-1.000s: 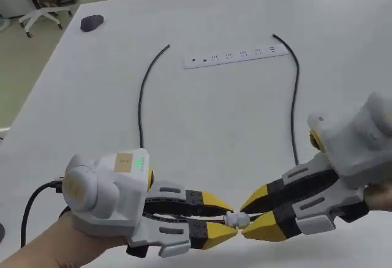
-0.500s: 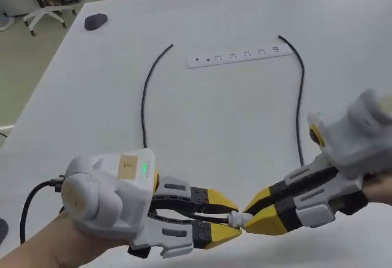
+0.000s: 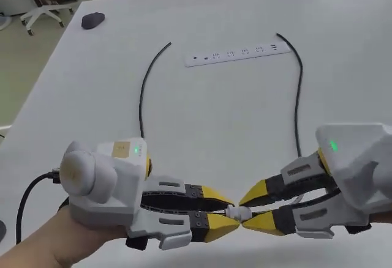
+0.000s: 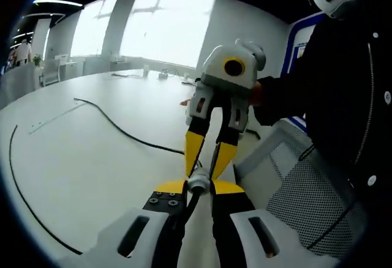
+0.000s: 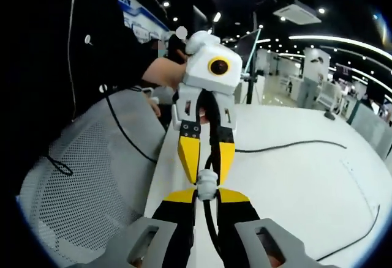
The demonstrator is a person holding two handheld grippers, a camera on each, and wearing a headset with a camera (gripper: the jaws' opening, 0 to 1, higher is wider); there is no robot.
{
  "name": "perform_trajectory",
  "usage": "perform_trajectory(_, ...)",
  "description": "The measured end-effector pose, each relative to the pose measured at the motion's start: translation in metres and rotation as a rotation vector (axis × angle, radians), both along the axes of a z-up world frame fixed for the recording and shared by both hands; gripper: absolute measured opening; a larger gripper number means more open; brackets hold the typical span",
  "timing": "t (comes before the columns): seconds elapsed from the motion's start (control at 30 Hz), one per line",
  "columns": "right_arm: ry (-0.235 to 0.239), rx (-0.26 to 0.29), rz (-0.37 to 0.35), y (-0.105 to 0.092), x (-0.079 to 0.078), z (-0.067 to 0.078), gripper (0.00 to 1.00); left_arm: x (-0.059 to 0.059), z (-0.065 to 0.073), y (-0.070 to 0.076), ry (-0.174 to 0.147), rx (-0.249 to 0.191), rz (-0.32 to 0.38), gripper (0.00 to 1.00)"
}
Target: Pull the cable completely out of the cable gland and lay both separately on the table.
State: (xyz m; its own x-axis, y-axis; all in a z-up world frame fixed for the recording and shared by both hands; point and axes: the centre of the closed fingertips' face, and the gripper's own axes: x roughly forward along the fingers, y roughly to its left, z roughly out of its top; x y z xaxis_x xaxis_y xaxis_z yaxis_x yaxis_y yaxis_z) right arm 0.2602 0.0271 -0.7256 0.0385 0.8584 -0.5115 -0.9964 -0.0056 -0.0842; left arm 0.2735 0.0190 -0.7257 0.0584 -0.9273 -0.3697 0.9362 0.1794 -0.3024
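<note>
Between left gripper [image 3: 233,214] and right gripper [image 3: 244,213] sits a small whitish cable gland [image 4: 197,184].

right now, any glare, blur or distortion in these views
Head view: even light, sharp, no glare on the table. Left gripper view: fisheye bending, windows blown out, gland sharp in the left gripper. Right gripper view: fisheye too, ceiling lights glaring against the dark, clothes lost in black, cable sharp between the right gripper jaws.
</note>
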Motion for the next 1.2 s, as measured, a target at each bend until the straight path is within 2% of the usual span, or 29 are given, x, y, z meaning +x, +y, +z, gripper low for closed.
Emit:
perform_trajectory(0.07, -0.032, -0.016, 0.004, 0.0, -0.001, -0.001, 0.07, 0.0, -0.001, 0.0, 0.029, -0.006, 0.012, 0.15)
perform_trajectory(0.13, -0.091, -0.032, 0.015, 0.0, 0.0, -0.003, 0.07, 0.001, -0.002, 0.0, 0.049, -0.009, 0.024, 0.15)
perform_trajectory(0.17, -0.096, -0.035, 0.019, 0.001, -0.001, -0.003, 0.07, 0.0, -0.002, 0.0, 0.076, -0.012, 0.031, 0.15)
perform_trajectory(0.2, -0.145, -0.041, 0.035, 0.001, 0.001, -0.004, 0.07, 0.0, -0.003, 0.0, 0.107, -0.016, 0.04, 0.15)
perform_trajectory(0.23, -0.162, -0.045, 0.04, 0.001, 0.001, -0.005, 0.08, 0.001, -0.004, 0.001, 0.085, -0.012, 0.036, 0.15)
perform_trajectory(0.27, -0.141, -0.041, 0.042, 0.001, -0.001, -0.006, 0.08, 0.0, -0.004, 0.001, 0.063, -0.01, 0.024, 0.15)
perform_trajectory(0.3, -0.081, -0.034, 0.023, 0.0, -0.001, -0.005, 0.08, -0.003, -0.003, 0.0, 0.041, -0.011, 0.013, 0.15)
perform_trajectory(0.33, -0.03, -0.016, -0.001, 0.0, 0.0, -0.003, 0.08, -0.002, -0.002, 0.0, 0.004, -0.019, 0.001, 0.15)
perform_trajectory(0.37, 0.055, 0.006, -0.034, -0.001, 0.001, -0.001, 0.08, -0.003, 0.001, -0.001, -0.031, -0.024, -0.011, 0.15)
perform_trajectory(0.4, 0.116, 0.016, -0.06, -0.002, 0.003, 0.0, 0.08, -0.003, 0.001, 0.0, -0.039, -0.021, -0.014, 0.15)
perform_trajectory(0.43, 0.196, 0.031, -0.086, -0.003, 0.005, 0.001, 0.08, -0.003, 0.002, 0.0, -0.06, -0.021, -0.02, 0.15)
perform_trajectory(0.47, 0.223, 0.034, -0.098, -0.004, 0.006, 0.001, 0.08, -0.003, 0.003, 0.0, -0.077, -0.017, -0.024, 0.15)
perform_trajectory(0.5, 0.304, 0.036, -0.131, -0.006, 0.008, 0.0, 0.1, -0.004, 0.002, -0.001, -0.07, -0.012, -0.025, 0.15)
perform_trajectory(0.53, 0.332, 0.053, -0.135, -0.006, 0.009, 0.001, 0.12, -0.005, 0.003, -0.001, -0.069, -0.009, -0.032, 0.15)
perform_trajectory(0.57, 0.385, 0.078, -0.126, -0.005, 0.008, 0.004, 0.13, -0.005, 0.003, -0.001, -0.077, -0.008, -0.037, 0.15)
perform_trajectory(0.6, 0.43, 0.075, -0.129, -0.006, 0.007, 0.003, 0.12, -0.006, 0.003, -0.001, -0.1, 0.005, -0.048, 0.15)
perform_trajectory(0.63, 0.464, 0.104, -0.137, -0.004, 0.009, 0.006, 0.14, -0.007, 0.002, -0.001, -0.113, 0.01, -0.057, 0.15)
perform_trajectory(0.67, 0.519, 0.108, -0.136, -0.004, 0.007, 0.006, 0.15, -0.008, 0.002, -0.001, -0.141, 0.023, -0.072, 0.15)
perform_trajectory(0.7, 0.575, 0.106, -0.137, -0.005, 0.005, 0.006, 0.16, -0.008, 0.002, -0.001, -0.155, 0.025, -0.076, 0.15)
perform_trajectory(0.73, 0.61, 0.12, -0.142, -0.003, 0.006, 0.006, 0.17, -0.009, 0.003, -0.001, -0.175, 0.027, -0.082, 0.15)
perform_trajectory(0.8, 0.66, 0.109, -0.139, -0.004, 0.004, 0.004, 0.16, -0.01, 0.006, -0.002, -0.191, 0.019, -0.086, 0.15)
perform_trajectory(0.87, 0.656, 0.103, -0.122, -0.003, 0.003, 0.002, 0.12, -0.011, 0.012, -0.003, -0.21, 0.0, -0.092, 0.15)
perform_trajectory(0.9, 0.678, 0.091, -0.121, -0.003, 0.0, 0.001, 0.11, -0.01, 0.014, -0.003, -0.208, -0.005, -0.091, 0.15)
perform_trajectory(1.0, 0.689, 0.098, -0.103, -0.001, -0.005, 0.005, 0.08, -0.011, 0.015, -0.002, -0.221, 0.0, -0.101, 0.15)
perform_trajectory(1.03, 0.689, 0.095, -0.099, 0.0, -0.007, 0.006, 0.08, -0.012, 0.014, -0.002, -0.214, -0.001, -0.103, 0.15)
perform_trajectory(1.13, 0.651, 0.095, -0.087, 0.001, -0.009, 0.007, 0.08, -0.012, 0.014, -0.001, -0.212, 0.0, -0.097, 0.15)
perform_trajectory(1.17, 0.608, 0.096, -0.081, 0.001, -0.008, 0.007, 0.08, -0.011, 0.014, -0.001, -0.212, 0.001, -0.094, 0.15)
perform_trajectory(1.2, 0.584, 0.096, -0.077, 0.001, -0.007, 0.007, 0.08, -0.011, 0.014, -0.001, -0.213, 0.001, -0.09, 0.15)
